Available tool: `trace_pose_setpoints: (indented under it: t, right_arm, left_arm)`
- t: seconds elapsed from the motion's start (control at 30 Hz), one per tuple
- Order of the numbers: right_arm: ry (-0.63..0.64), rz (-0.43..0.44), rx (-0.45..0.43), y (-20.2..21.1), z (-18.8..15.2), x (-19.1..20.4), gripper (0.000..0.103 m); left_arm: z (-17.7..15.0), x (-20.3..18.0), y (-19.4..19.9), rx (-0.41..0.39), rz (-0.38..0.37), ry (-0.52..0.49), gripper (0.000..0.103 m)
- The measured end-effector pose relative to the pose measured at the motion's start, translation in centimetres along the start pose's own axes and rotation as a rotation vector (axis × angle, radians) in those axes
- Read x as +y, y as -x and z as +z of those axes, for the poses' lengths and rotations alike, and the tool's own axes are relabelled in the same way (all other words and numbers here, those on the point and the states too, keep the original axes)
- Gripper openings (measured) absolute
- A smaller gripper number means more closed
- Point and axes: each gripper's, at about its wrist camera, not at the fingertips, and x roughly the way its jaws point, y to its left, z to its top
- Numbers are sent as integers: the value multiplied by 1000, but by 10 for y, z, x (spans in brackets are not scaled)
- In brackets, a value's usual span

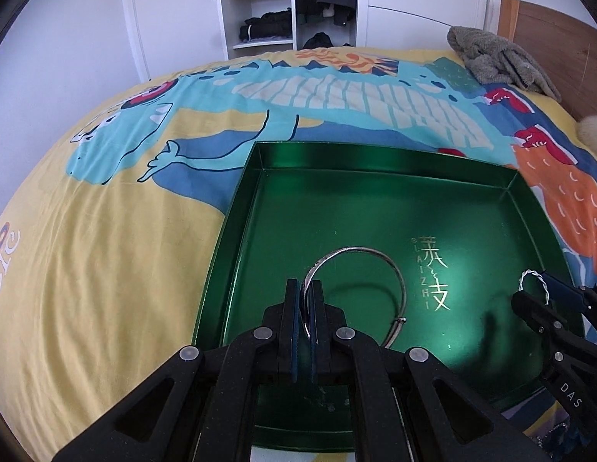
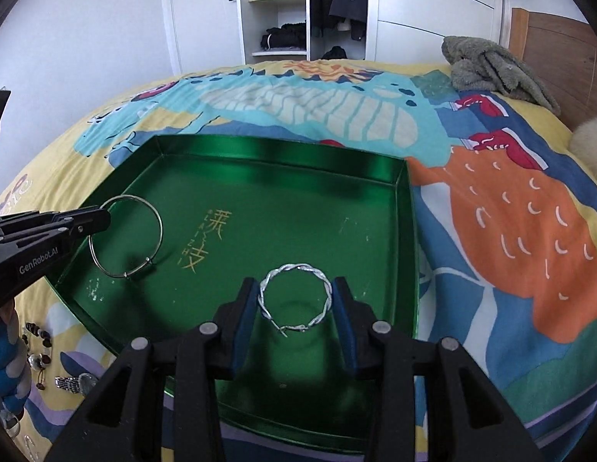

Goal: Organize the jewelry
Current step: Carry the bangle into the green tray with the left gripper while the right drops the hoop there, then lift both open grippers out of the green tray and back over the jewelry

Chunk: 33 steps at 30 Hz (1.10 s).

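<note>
We see a thin silver bangle (image 2: 125, 236) over the green tray's (image 2: 283, 158) left edge, a twisted silver bangle (image 2: 296, 296) over its near-right part.

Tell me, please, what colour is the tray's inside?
Glossy green with gold lettering on the tray, clearest from the right wrist.

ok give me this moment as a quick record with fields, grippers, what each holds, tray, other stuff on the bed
left gripper: shut on thin silver bangle, pinched at its rim
right gripper: shut on twisted silver bracelet, held across its width
green tray: on the bedspread, nothing lying loose inside, both pieces over it
left of tray: watch, beads
near headboard: grey cloth
</note>
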Motion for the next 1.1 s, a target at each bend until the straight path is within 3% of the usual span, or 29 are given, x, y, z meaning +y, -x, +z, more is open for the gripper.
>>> trace_pose_setpoints:
  t: [0.37, 0.47, 0.57, 0.77, 1.1]
  right_arm:
    - [-8, -6, 27, -18, -5, -4, 40]
    - [-16, -2, 47, -17, -1, -6, 46]
    - [-31, 0, 24, 3, 5, -10, 47]
    - [-93, 19, -97, 87, 10, -7, 48]
    - [-100, 48, -320, 284, -8, 42, 50]
  left_arm:
    - [-6, 9, -14, 49, 2, 23, 6]
    - [-5, 14, -11, 59, -19, 44, 21]
    - [-7, 20, 10, 31, -35, 63, 25]
    - [-18, 28, 98, -82, -23, 32, 31]
    - [-55, 70, 289, -299, -11, 76, 45]
